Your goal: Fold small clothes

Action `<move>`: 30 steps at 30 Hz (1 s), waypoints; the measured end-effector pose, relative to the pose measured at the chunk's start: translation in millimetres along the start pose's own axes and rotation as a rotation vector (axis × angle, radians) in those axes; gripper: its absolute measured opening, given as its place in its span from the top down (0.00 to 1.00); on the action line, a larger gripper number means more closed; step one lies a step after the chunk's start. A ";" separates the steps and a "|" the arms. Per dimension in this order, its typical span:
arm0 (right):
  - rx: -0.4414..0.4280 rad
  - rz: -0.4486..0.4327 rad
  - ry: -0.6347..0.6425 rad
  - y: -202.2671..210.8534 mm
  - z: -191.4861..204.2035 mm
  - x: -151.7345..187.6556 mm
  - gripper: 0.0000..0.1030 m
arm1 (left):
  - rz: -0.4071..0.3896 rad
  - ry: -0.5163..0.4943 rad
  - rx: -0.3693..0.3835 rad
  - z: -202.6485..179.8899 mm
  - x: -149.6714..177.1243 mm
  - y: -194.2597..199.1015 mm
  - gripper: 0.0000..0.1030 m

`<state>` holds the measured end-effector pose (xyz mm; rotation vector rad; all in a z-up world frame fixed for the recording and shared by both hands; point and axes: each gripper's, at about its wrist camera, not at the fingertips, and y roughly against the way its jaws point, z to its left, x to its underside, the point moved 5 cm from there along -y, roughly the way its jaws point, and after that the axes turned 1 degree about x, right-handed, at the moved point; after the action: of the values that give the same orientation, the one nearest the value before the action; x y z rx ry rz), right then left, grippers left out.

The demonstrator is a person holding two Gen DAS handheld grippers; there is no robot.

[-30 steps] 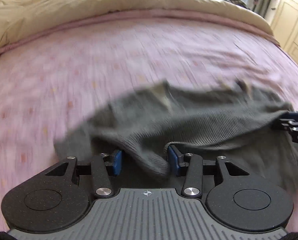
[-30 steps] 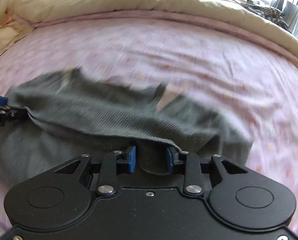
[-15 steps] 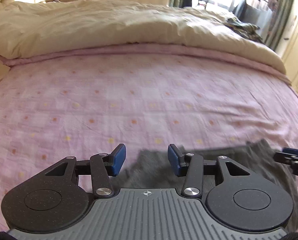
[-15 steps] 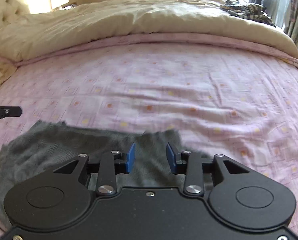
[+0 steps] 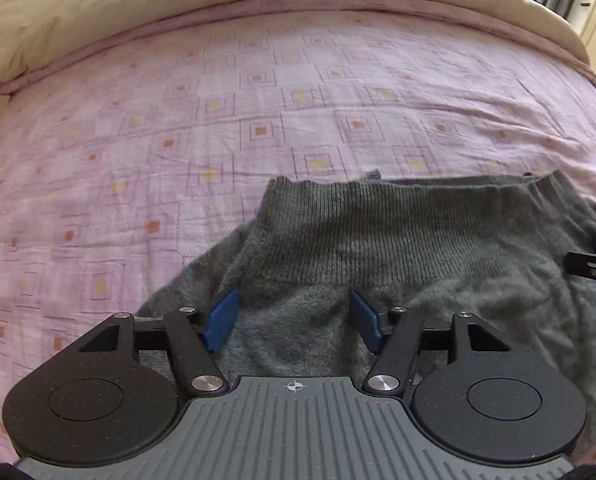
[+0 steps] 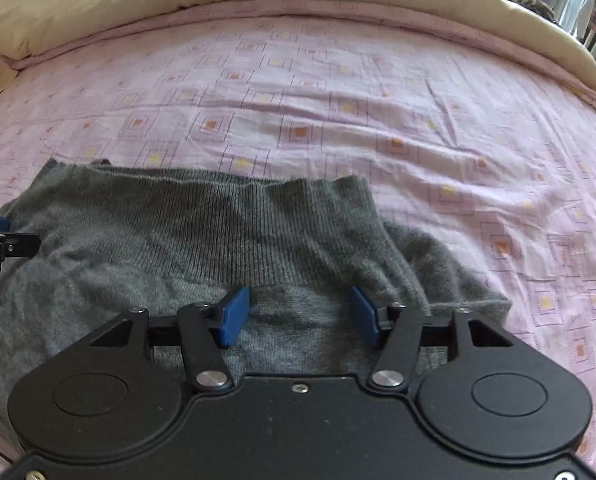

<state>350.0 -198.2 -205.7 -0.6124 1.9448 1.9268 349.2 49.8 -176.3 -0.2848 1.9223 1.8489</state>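
Both my left gripper (image 5: 293, 318) and right gripper (image 6: 298, 316) hang with jaws spread and empty over the grey knit sweater (image 6: 201, 232) near the pink bedsheet's (image 6: 338, 100) near edge; risk: pinching only one layer, dragging the ribbed fold askew.

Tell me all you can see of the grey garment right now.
The grey garment is a soft knit, ribbed in its upper band and fuzzier below. It lies on the pink bedsheet, spread wide with rumples and a lower layer sticking out at its side. Both grippers, left and right, hover open over its near edge.
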 end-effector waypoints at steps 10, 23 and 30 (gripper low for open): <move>0.019 -0.017 0.062 52.1 15.7 48.4 0.23 | 0.009 -0.117 0.034 -28.6 56.0 47.8 0.36; 0.080 0.124 -0.102 47.9 -17.9 113.6 0.04 | 0.068 -0.093 0.022 -9.4 105.6 38.2 0.14; 0.059 0.146 -0.163 37.1 -25.5 116.7 0.00 | 0.070 -0.063 0.005 -10.3 110.1 32.6 0.00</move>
<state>232.9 -231.9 -234.1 -0.2938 1.9822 1.9292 236.3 60.0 -197.6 -0.1571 1.9166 1.8745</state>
